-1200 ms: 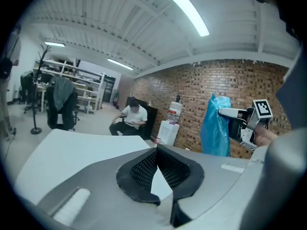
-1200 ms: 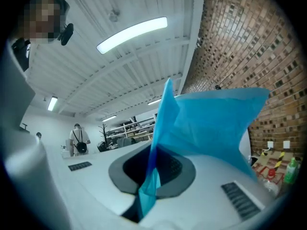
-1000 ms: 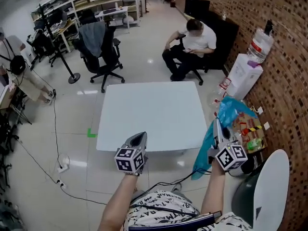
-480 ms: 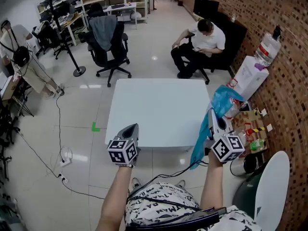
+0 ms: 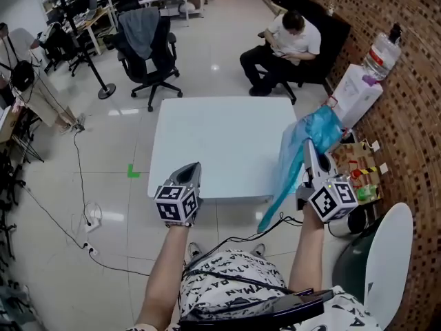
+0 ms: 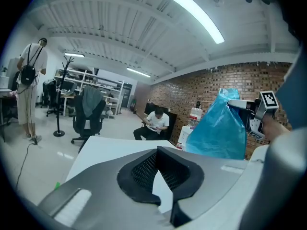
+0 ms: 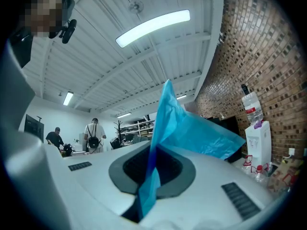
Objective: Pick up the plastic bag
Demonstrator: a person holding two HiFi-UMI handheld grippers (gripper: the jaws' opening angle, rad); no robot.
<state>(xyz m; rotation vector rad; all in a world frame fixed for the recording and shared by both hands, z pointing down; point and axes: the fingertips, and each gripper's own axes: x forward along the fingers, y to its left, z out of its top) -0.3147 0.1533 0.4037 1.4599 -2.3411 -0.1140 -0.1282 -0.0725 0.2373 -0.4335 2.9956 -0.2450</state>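
Note:
A blue plastic bag (image 5: 292,158) hangs in the air over the right edge of the white table (image 5: 213,136). My right gripper (image 5: 309,145) is shut on its upper part, and the film runs down between the jaws in the right gripper view, where the bag (image 7: 192,128) fans out above my right gripper (image 7: 154,150). My left gripper (image 5: 194,167) hovers at the table's front edge, shut and holding nothing. From the left gripper view, my left gripper (image 6: 158,152) points over the table (image 6: 105,150), with the bag (image 6: 218,128) off to its right.
A person (image 5: 286,43) sits beyond the table's far right corner. An office chair (image 5: 146,50) with a grey jacket stands behind the table. A white dispenser (image 5: 355,95) and floor clutter (image 5: 360,181) line the brick wall on the right. A white round chair (image 5: 389,267) is near right.
The right gripper has carried the bag up and leftward, from beside the table's front right corner to over its right edge. The left gripper has barely moved.

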